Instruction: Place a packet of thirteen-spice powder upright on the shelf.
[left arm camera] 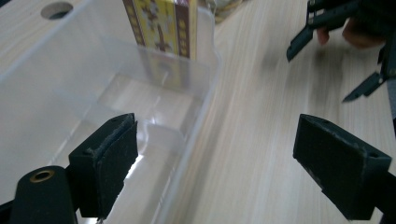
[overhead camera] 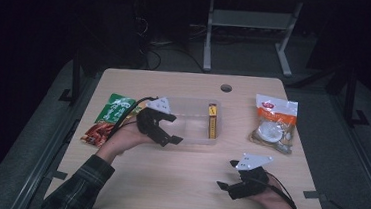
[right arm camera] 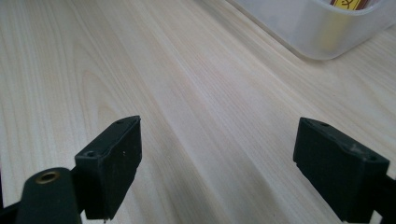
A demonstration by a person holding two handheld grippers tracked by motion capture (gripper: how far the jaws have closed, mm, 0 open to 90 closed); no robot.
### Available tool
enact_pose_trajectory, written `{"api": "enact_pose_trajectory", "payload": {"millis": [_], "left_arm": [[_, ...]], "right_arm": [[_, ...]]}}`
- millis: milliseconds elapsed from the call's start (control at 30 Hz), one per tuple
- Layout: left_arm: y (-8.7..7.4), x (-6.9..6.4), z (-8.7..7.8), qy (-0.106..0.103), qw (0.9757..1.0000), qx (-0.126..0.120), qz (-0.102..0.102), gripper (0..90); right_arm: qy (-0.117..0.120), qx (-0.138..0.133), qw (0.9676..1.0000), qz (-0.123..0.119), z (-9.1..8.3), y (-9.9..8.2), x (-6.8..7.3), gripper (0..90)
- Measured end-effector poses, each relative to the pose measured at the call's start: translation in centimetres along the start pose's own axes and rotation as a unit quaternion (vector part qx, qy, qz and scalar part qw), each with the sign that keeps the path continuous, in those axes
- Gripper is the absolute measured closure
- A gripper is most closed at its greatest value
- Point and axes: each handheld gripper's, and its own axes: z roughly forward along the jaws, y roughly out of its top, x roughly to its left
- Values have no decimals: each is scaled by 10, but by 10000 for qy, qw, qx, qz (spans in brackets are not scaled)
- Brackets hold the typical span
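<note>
A clear plastic bin [overhead camera: 193, 135] sits mid-table with a yellow box [overhead camera: 212, 120] standing on edge at its right end. My left gripper [overhead camera: 174, 128] is open at the bin's front left corner. In the left gripper view the bin's front wall [left arm camera: 205, 88] runs between the wide-apart pads [left arm camera: 109, 163], one pad inside the bin and one outside; the yellow box [left arm camera: 163, 25] is at the far end. My right gripper [overhead camera: 226, 174] rests open near the table's front right. The right gripper view has it [right arm camera: 217, 163] over bare wood, with a corner of the bin [right arm camera: 317, 28] ahead.
A green and red snack bag [overhead camera: 109, 118] lies left of the bin, partly under the left gripper's cable. A white and orange bag [overhead camera: 273, 124] lies at the right. A round cable hole [overhead camera: 226, 87] is in the table's far edge. Bare wood [overhead camera: 167, 183] spans the front.
</note>
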Motion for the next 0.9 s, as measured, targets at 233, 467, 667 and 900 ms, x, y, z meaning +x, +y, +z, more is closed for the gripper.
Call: {"api": "enact_pose_trajectory", "payload": {"millis": [233,467,667,900], "left_arm": [[-27,-17,-6,103,9999,41,-91,135],[-56,-31,-13,239,9996,47,-137,136],[-82,-40,-21,327,9989,-63,-323,138],[-113,-48,-28,549,9970,26,-540,138]], "right_arm": [[8,7,10000,2,0,0,0,151],[0,16,10000,10,1,0,0,151],[-30,45,10000,32,1,-1,-1,151],[-52,63,9999,79,1,-1,-2,151]]}}
